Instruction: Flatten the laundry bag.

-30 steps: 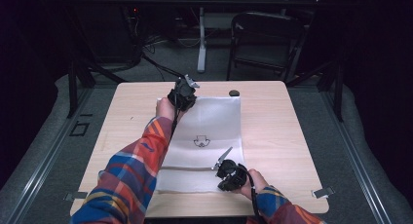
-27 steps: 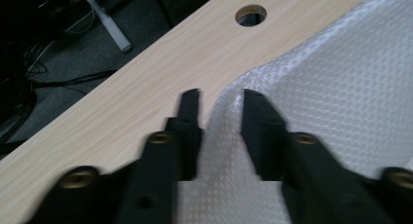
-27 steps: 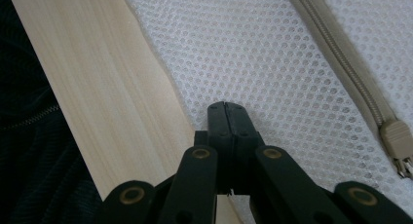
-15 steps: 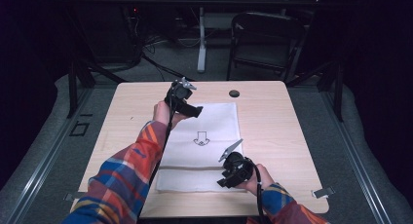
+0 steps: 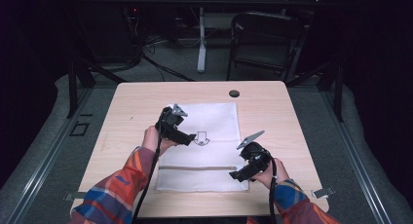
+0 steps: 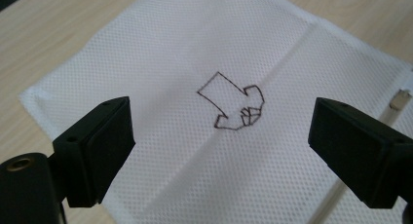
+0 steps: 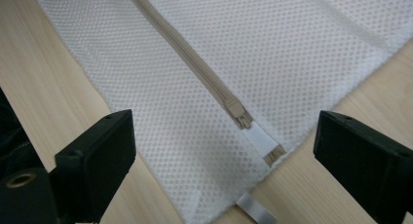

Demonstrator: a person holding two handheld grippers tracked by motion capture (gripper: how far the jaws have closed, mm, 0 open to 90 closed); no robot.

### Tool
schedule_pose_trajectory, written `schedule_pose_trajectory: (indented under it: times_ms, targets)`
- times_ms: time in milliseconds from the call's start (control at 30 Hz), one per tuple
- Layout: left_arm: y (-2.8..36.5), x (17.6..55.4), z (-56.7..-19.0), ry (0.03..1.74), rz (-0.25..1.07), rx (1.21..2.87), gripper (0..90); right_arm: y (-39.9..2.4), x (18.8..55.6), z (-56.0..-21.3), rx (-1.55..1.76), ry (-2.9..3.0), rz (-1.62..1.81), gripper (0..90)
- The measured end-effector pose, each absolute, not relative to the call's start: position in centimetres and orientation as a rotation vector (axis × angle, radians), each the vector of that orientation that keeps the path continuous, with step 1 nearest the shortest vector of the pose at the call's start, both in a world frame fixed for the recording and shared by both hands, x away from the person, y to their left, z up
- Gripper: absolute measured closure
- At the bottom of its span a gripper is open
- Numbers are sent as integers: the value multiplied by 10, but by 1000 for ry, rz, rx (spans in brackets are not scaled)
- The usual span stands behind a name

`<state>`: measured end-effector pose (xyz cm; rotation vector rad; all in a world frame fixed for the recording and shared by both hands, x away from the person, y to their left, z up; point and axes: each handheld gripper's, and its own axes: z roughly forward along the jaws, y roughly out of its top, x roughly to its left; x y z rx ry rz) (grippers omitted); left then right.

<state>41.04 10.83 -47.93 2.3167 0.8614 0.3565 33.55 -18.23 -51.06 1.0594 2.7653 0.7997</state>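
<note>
A: What has changed over the last second?

B: The left hand-held gripper [image 5: 187, 138] has come back from the far edge of the white mesh laundry bag [image 5: 214, 119] and now hangs over the arrow mark [image 5: 200, 138] drawn near the bag's middle. Its jaws are spread wide, holding nothing; in the left gripper view the arrow mark [image 6: 233, 108] sits between them on flat mesh.

A: And the other one?

B: The right hand-held gripper [image 5: 239, 174] has slid toward the near right corner of the bag. It too is released and empty. In the right gripper view the beige zipper [image 7: 195, 63] runs down to its end just ahead of the jaws, with the zipper pull [image 7: 241, 118] at that end and a white tab [image 7: 259, 138] beside it.

A: Where does the bag lie?

B: Flat on the wooden counter [image 5: 131, 107], spread out, on the near side of the small black grommet [image 5: 234, 93]. The zipper crosses it near the edge closest to the person.

A: So what does that mean for the work?

B: My guess is the smoothing is done and the zipper is next: the right one looks lined up to take the pull, the left placed to pin the fabric. Nothing is gripped yet.
</note>
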Motion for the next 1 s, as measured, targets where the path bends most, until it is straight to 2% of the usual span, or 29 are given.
schedule_pose_trajectory:
  times_ms: [200,400,1000]
  targets:
    - [104,392,-489,801,284,2364,47,-201,338,-511,1108,2730,815,54]
    - [92,391,-496,761,265,2378,28,-213,341,-510,1158,2692,834,59]
    - [71,376,-493,682,247,2367,36,-218,341,-510,1187,2654,821,147]
